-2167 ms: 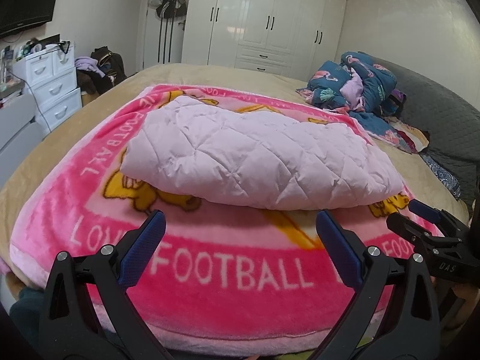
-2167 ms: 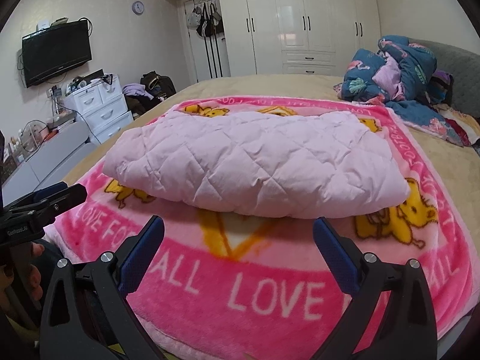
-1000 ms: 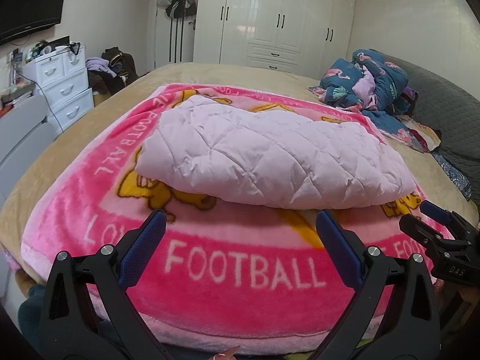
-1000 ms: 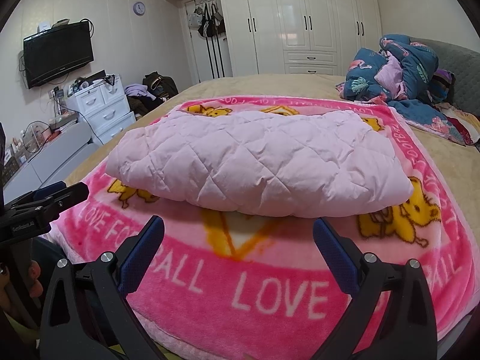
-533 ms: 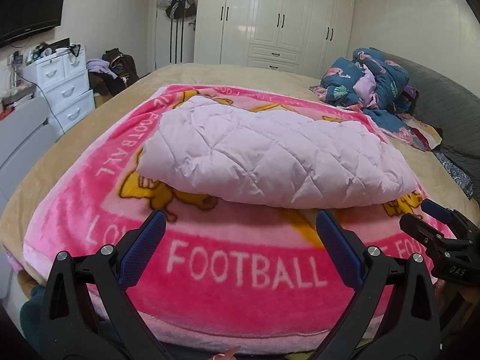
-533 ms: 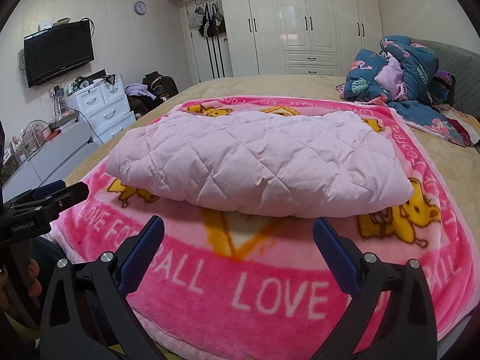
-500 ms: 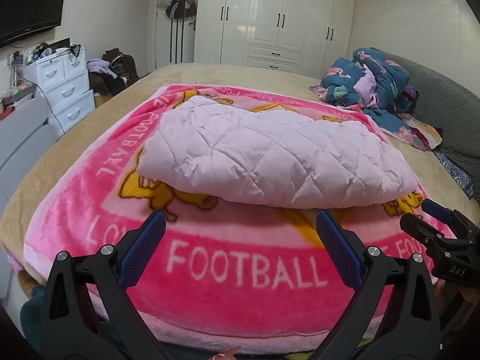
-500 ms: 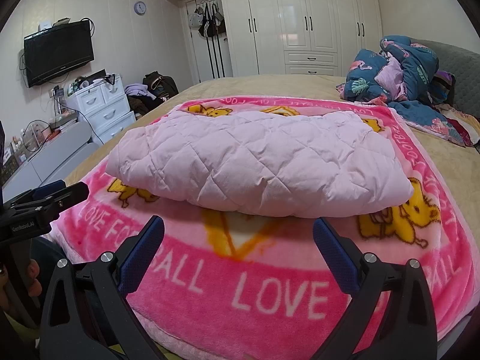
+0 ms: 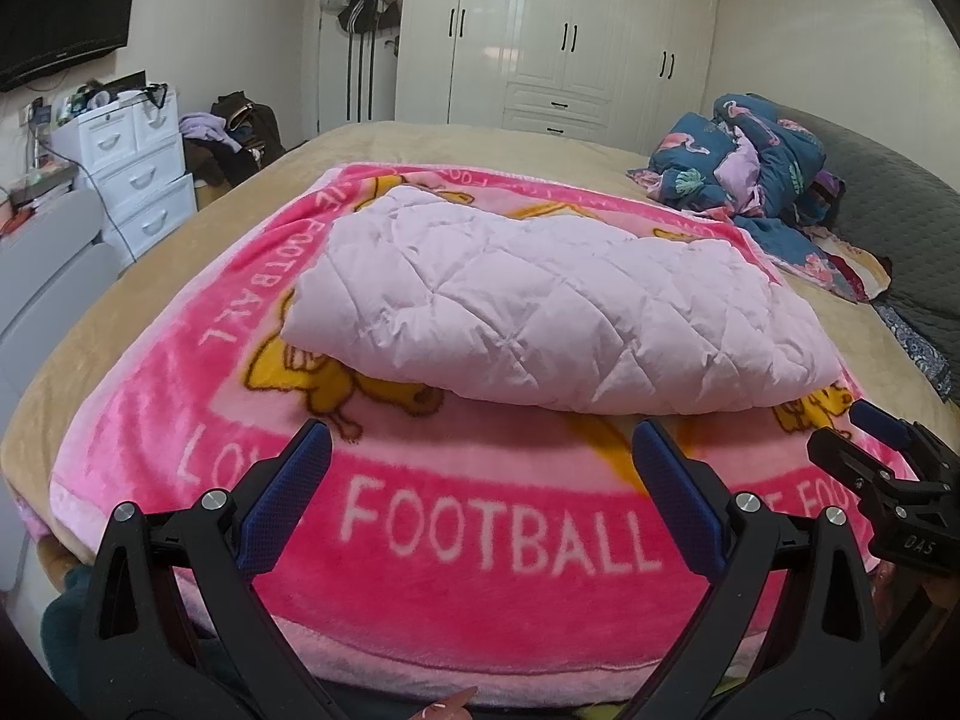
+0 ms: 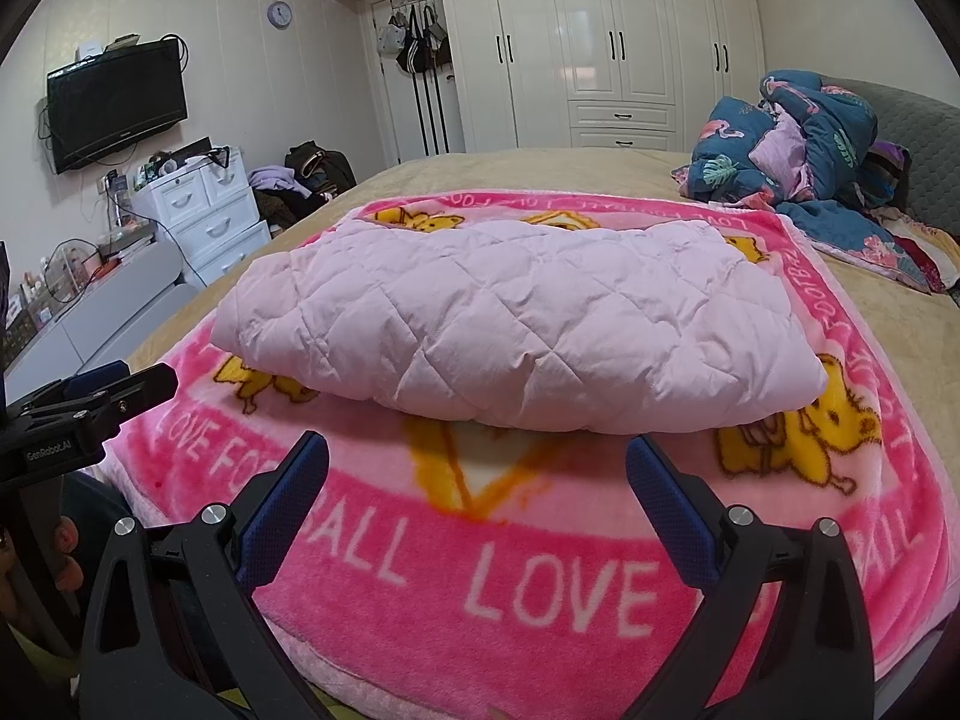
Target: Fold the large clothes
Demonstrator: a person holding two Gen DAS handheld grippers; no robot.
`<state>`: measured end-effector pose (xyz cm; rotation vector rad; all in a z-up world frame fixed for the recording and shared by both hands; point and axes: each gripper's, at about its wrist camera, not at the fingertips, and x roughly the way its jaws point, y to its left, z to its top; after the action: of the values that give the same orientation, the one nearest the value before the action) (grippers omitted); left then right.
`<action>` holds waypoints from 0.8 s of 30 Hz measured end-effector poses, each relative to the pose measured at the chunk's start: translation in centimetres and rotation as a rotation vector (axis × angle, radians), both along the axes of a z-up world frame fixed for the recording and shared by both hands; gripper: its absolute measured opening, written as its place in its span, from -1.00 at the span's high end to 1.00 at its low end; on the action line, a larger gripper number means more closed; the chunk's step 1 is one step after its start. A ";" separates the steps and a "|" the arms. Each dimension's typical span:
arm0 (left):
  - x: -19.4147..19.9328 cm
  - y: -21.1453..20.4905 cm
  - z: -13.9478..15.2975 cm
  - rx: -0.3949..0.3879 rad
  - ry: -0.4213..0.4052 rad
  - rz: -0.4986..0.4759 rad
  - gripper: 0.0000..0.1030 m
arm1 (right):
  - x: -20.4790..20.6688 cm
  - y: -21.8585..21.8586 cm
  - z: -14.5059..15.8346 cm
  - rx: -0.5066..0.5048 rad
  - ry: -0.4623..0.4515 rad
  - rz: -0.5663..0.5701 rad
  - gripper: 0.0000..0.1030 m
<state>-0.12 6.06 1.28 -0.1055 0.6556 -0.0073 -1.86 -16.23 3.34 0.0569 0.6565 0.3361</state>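
Observation:
A pale pink quilted garment (image 9: 558, 306) lies folded into a thick flat bundle on a pink "LOVE FOOTBALL" blanket (image 9: 480, 534) spread over the bed; it also shows in the right wrist view (image 10: 522, 324). My left gripper (image 9: 480, 468) is open and empty, held above the blanket's near edge, short of the bundle. My right gripper (image 10: 477, 468) is open and empty, also short of the bundle. The right gripper shows at the right edge of the left wrist view (image 9: 882, 450), and the left gripper shows at the left edge of the right wrist view (image 10: 114, 384).
A heap of dark blue flowered bedding (image 9: 756, 168) lies at the bed's far right by a grey headboard (image 9: 900, 210). White drawers (image 9: 132, 174) and a wall TV (image 10: 117, 102) stand to the left. White wardrobes (image 10: 600, 42) line the far wall.
Both grippers have drifted slightly, so the views shifted a little. The folded garment has not moved, and both grippers stay open and empty.

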 end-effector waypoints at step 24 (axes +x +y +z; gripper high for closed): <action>2.0 1.2 -0.7 -0.057 0.102 -0.001 -0.82 | 1.1 -6.0 -0.9 0.058 0.060 -0.223 -0.92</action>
<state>1.84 7.25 0.57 -0.1608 0.7573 -0.0219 -0.74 -22.23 2.47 0.1951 0.6924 0.1384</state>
